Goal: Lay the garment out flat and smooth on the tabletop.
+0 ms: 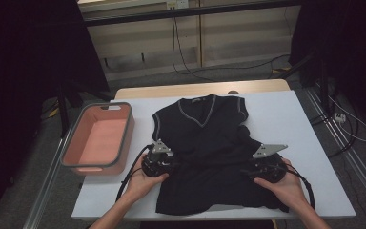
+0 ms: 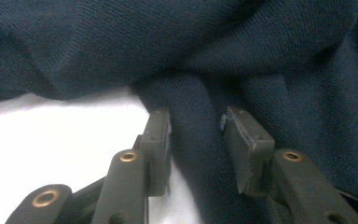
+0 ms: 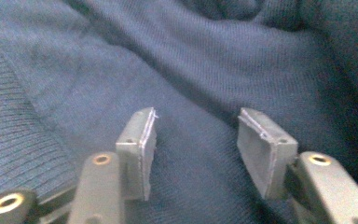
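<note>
You've got the dark knit vest [image 1: 205, 143] lying flat on the white table [image 1: 310, 143], collar away from you, so both side edges are easy to reach. Your left gripper [image 2: 196, 140] sits at the vest's left edge with a ridge of fabric between its jaws, which stand apart and aren't pinching yet. Your right gripper [image 3: 198, 149] is also parted, over the rumpled right side. Looks like a fold setup; the pink bin [image 1: 97, 138] is waiting beside the table.

Sleeveless V-neck sweater [image 1: 205, 143] spread on tabletop [image 1: 286, 119], neck to far side; basket [image 1: 97, 138] left of it, at left edge; left tongs [image 1: 164, 167] and right tongs [image 1: 255, 169] at its near sides.
</note>
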The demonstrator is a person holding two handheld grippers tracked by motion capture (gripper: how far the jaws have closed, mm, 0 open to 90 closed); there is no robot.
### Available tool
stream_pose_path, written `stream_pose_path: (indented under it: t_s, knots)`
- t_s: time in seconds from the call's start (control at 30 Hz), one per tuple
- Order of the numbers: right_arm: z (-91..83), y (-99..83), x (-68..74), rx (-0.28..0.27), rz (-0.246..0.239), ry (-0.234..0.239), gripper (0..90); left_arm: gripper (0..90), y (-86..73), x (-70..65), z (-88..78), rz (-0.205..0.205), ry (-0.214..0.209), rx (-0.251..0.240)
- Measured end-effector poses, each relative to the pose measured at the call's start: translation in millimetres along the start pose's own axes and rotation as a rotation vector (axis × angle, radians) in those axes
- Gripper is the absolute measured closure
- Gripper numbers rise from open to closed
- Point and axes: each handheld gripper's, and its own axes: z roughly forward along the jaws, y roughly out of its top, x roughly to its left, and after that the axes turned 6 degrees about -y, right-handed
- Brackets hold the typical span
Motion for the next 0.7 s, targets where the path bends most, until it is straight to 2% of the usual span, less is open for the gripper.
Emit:
stream_pose_path:
  t_s: [0.1, 0.17, 0.33, 0.4, 0.5, 0.63, 0.7]
  knots:
    - [0.6, 0.1, 0.4, 0.003, 0.014, 0.0, 48.7, 77.9, -1.2, -3.1, -0.8, 0.013, -0.035, 0.005]
    - [0.5, 1.5, 1.7, 0.012, 0.014, -0.003, 52.0, 84.1, -1.1, -3.6, -1.1, 0.015, -0.045, 0.011]
    - [0.8, 3.8, 2.0, 0.015, 0.01, 0.032, 74.7, 86.1, -0.7, -3.5, -3.0, 0.004, -0.053, 0.026]
    - [1.1, 2.7, 1.1, 0.004, 0.018, 0.056, 88.1, 86.4, -1.4, -5.8, -5.0, 0.011, -0.042, 0.037]
    - [0.9, 0.4, -1.4, -0.006, 0.037, 0.079, 88.9, 86.6, -5.7, -7.3, -9.8, 0.002, -0.044, 0.042]
    - [-1.1, 1.1, 4.8, -0.002, 0.007, 0.04, 89.4, 86.6, -16.4, -5.7, -20.0, -0.032, -0.058, 0.034]
    - [-2.6, 0.3, 7.0, -0.003, 0.0, 0.035, 89.5, 86.6, -20.9, -5.9, -25.0, -0.032, -0.056, 0.034]
